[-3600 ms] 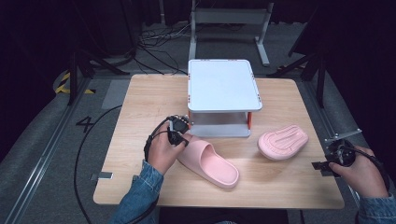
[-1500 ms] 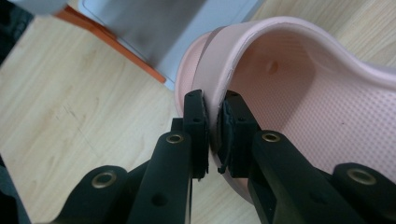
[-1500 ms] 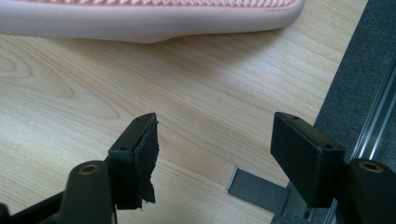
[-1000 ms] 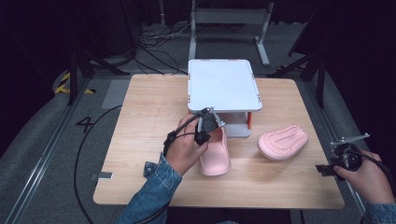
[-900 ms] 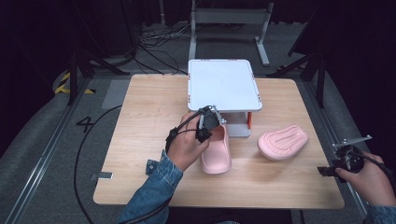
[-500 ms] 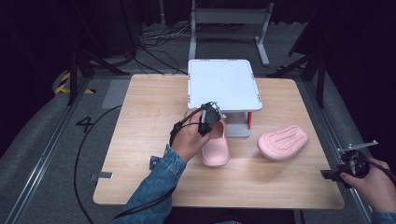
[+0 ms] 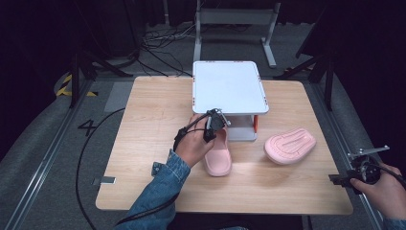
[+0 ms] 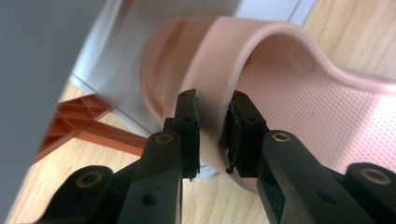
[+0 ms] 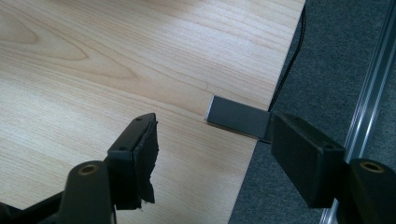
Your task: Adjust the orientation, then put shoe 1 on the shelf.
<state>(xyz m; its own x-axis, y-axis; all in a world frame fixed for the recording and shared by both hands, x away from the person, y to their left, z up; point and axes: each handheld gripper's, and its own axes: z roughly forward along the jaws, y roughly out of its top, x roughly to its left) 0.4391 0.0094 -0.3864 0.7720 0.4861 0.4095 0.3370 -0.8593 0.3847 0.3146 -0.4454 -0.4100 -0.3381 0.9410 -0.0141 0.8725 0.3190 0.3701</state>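
While its toe enters the shelf point(image 7: 229, 91), the slipper point(image 7: 219, 155) stays gripped.

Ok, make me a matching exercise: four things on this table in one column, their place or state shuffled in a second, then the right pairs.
Things:
1. slipper under the left gripper
2. second slipper
3. left gripper
4. right gripper

Place or state:
A. fingers apart over the table's right edge
B. fingers astride a pink strap
C. sole up, right of the white stand
D. toe end tucked under the white stand

Pairs: 1-D, 2-C, 3-B, 4-A
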